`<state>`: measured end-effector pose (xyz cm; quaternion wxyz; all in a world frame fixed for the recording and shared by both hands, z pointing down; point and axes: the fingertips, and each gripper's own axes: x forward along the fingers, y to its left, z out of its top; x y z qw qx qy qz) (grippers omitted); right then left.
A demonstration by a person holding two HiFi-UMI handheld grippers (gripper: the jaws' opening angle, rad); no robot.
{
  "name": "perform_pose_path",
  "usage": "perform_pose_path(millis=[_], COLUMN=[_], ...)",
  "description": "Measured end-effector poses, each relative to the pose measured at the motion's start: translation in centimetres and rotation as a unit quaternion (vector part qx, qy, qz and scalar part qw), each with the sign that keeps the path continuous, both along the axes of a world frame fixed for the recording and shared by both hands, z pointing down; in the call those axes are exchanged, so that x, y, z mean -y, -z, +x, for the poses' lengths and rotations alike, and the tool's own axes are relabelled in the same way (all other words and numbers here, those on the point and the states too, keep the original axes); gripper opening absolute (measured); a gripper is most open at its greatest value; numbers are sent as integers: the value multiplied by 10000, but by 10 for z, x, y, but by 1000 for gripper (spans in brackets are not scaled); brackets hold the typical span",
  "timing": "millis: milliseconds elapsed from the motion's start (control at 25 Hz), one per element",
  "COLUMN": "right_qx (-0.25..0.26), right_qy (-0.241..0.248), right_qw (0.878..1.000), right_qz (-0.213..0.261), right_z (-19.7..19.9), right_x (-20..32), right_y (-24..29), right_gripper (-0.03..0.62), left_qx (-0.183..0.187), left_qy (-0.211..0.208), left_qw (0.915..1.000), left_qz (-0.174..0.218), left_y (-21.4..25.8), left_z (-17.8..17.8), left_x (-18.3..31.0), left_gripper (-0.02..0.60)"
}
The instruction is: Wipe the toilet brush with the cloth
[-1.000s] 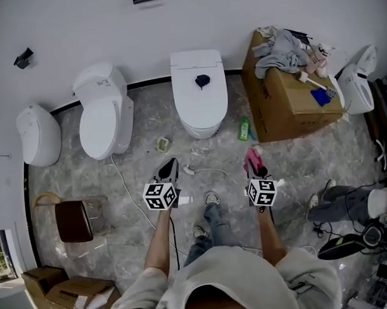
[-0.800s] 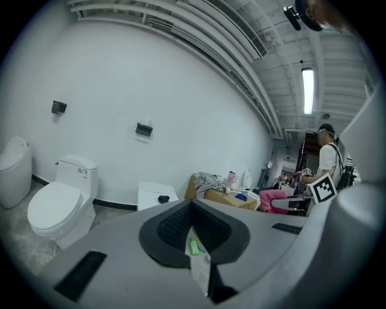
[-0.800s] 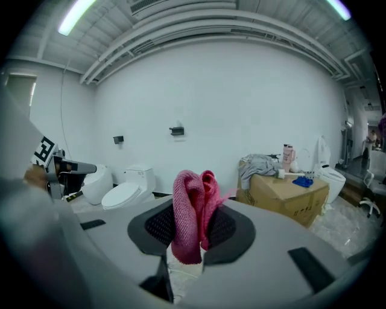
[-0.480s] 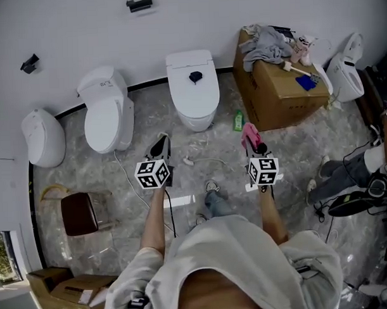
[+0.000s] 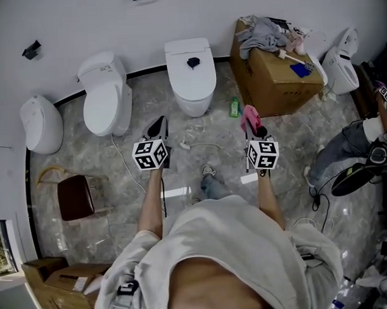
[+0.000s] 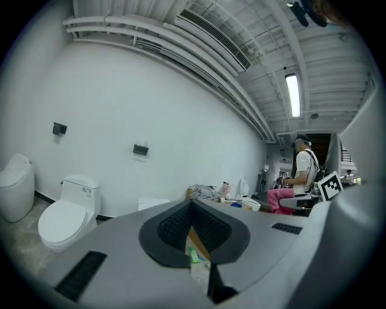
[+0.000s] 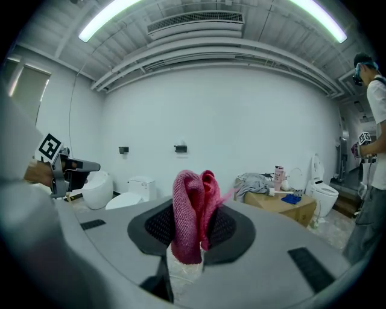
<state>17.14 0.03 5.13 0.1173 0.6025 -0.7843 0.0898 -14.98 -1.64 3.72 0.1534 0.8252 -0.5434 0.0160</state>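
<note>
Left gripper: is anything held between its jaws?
No, the left gripper has its jaws shut together, and its own view shows nothing between them.

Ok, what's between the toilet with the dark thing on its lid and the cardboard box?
A small green bottle sits on the floor there, nearer the cardboard box than the toilet. The head view shows it.

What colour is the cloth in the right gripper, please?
Deep pink, with a knitted texture; the cloth shows best in the right gripper view.
</note>
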Motion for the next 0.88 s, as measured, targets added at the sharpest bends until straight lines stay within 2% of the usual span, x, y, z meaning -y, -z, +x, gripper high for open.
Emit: perform_pose_path(millis=[280, 600, 880], right_qx=[-51, -21, -35], right_qy=[59, 66, 123], right_qw=[10000, 10000, 9999], right_qz=[-2, -40, -75], right_z=[-13, -23, -33], right_x=[-10, -12, -13], right_y=[-3, -6, -6], right_gripper=[112, 112, 112], left_qx=[36, 145, 37], left_qy=[23, -80, -25], left_qw=[10000, 9998, 10000], left_qz=[52, 106, 43], left_y=[2, 3, -1], left_z=[-12, -11, -19], left_x=[-13, -17, -18], left_gripper=[18, 18, 18])
